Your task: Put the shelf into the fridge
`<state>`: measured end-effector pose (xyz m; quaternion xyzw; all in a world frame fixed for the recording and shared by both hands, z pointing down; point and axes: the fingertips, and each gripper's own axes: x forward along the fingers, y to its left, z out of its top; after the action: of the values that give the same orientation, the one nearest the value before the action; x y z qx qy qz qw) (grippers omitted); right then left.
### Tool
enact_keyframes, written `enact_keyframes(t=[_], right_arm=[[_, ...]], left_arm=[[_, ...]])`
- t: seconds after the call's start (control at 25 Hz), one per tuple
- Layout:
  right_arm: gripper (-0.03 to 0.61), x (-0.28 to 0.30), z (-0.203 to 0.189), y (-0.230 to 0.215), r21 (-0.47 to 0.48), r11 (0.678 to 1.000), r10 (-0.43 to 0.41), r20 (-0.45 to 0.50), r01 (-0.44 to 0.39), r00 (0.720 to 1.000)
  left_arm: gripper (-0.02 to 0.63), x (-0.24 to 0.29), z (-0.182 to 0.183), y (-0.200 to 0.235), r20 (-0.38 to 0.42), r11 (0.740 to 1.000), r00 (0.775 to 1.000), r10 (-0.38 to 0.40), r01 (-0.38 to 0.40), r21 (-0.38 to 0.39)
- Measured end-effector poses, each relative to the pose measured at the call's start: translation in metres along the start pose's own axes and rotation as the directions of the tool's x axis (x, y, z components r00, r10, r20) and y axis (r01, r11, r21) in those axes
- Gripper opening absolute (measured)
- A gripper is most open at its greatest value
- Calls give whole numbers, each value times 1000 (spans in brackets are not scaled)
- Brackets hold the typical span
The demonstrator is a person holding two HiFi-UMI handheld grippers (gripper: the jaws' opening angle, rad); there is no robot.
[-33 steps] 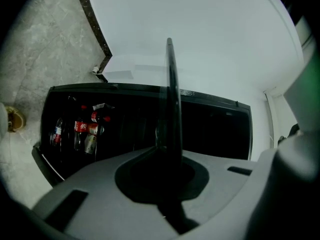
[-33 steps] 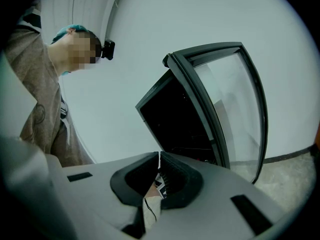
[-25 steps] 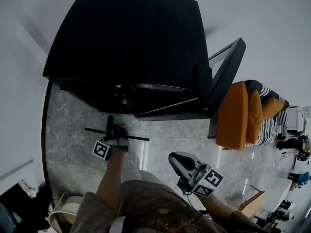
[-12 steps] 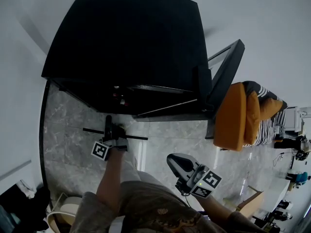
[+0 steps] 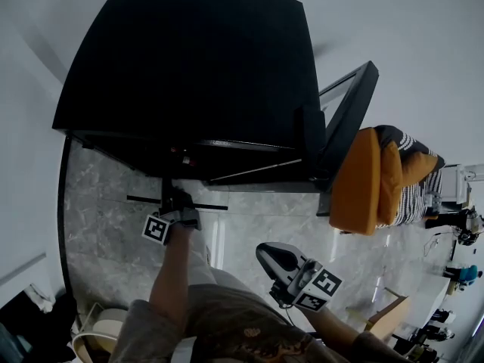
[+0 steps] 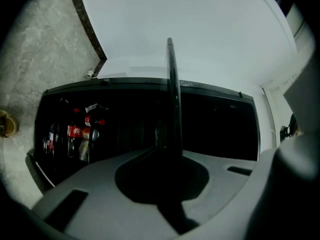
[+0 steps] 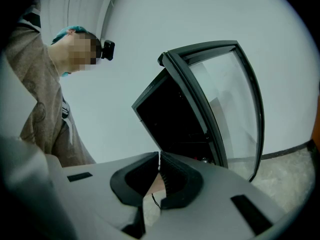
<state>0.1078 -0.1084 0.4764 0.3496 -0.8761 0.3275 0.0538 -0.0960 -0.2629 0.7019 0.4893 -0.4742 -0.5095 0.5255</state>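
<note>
The black fridge stands with its glass door swung open to the right. My left gripper is shut on the shelf, a thin dark panel held just in front of the fridge opening. In the left gripper view the shelf shows edge-on, rising from between the jaws of the left gripper toward the dark fridge interior. My right gripper hangs lower right, near the person's body. Its jaws are shut on nothing in the right gripper view, which faces the open door.
Several red-labelled bottles stand at the left inside the fridge. An orange chair with striped cloth sits right beside the door. The floor is grey marble tile. A white wall runs behind the fridge.
My left gripper has carried the shelf a little closer to the fridge opening. The right gripper has kept still.
</note>
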Motion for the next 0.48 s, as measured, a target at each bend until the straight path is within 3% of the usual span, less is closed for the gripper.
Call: enact_keyframes(t=[0.48], right_arm=[[25,2,0,2,5,1000,20,-5,-20,1000]], left_arm=[[15,26,-3,3,34,1000,999,-29,29,-4]])
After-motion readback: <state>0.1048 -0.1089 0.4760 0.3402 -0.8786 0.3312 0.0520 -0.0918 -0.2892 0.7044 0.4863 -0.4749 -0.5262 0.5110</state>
